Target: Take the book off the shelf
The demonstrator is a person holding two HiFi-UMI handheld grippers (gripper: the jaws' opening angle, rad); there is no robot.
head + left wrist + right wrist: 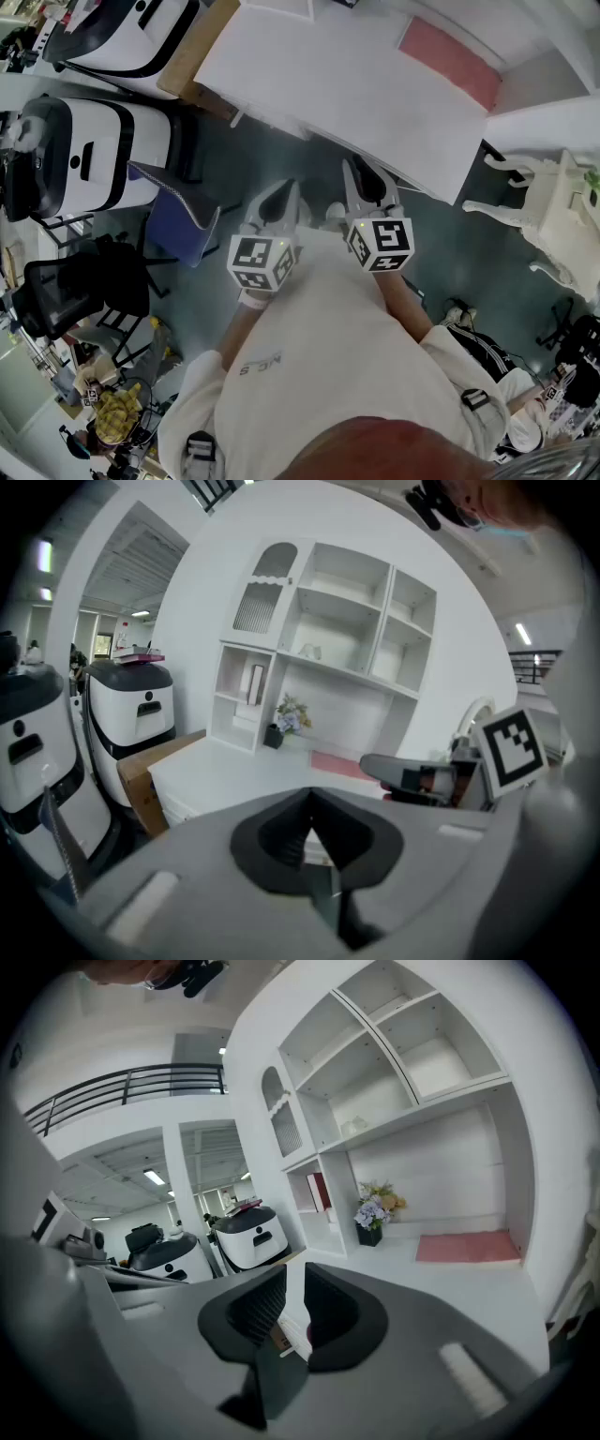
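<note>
The book (319, 1192) is dark red and stands upright in a low left cubby of the white shelf unit (394, 1063); in the left gripper view the book (255, 683) is a thin upright shape in the same cubby. Both grippers are held close to the person's chest, well short of the shelf. My left gripper (281, 202) (309, 799) is shut and holds nothing. Beside it my right gripper (361, 183) (294, 1283) is shut too, with nothing between its pads. The shelf itself is out of the head view.
A white table (328, 75) lies ahead, with a pink mat (450, 61) (467, 1246) and a small flower pot (373, 1215) at the shelf's foot. White machines (103, 150) and a black office chair (84, 281) stand left. An ornate white chair (553, 225) is on the right.
</note>
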